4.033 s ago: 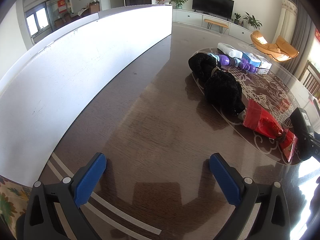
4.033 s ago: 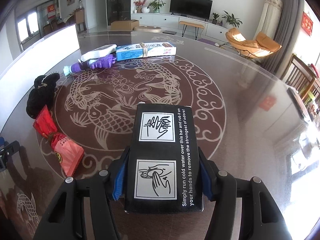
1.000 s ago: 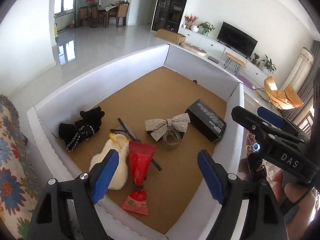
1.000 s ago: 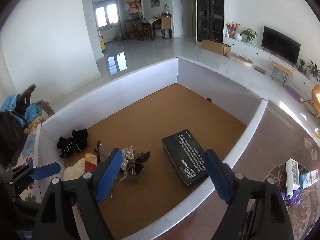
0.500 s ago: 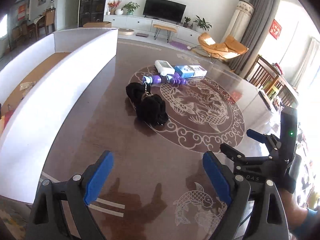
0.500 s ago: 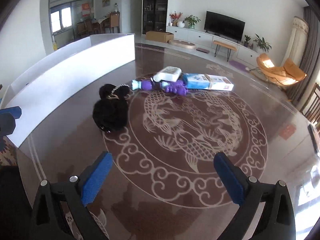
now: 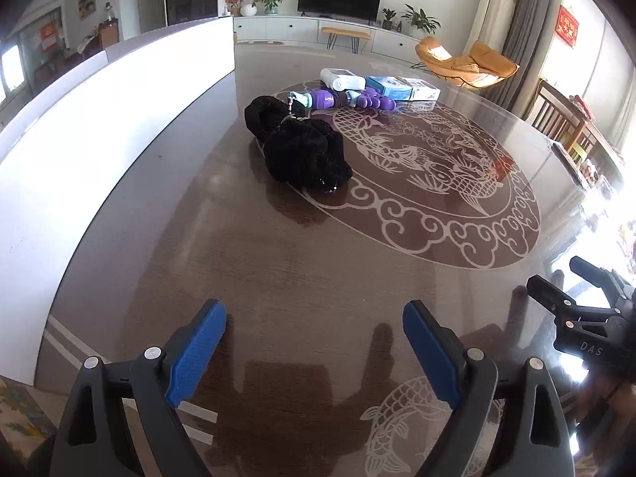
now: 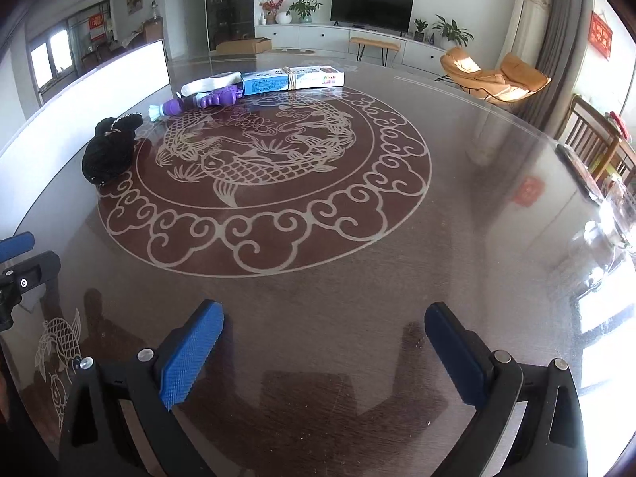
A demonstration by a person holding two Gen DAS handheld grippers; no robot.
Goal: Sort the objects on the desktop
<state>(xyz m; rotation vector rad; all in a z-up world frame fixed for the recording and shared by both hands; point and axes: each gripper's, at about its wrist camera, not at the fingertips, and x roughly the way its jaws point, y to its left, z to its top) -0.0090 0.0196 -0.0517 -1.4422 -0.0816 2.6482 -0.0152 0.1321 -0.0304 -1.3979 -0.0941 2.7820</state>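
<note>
Both my grippers, left [image 7: 314, 342] and right [image 8: 324, 344], are wide open and hold nothing. The black glove [image 7: 304, 149] lies near the table's [image 7: 318, 262] left edge, by the white box [image 7: 111, 119]. It looks soft and light, so I'd pinch its fat middle. Only the right view shows the blue box [image 8: 292, 78] whole.

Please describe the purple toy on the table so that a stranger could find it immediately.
Start at the round fish pattern on the table and go to its far edge. The purple toy lies there before a white bottle and a blue box. It alone is purple and knobbly.
</note>
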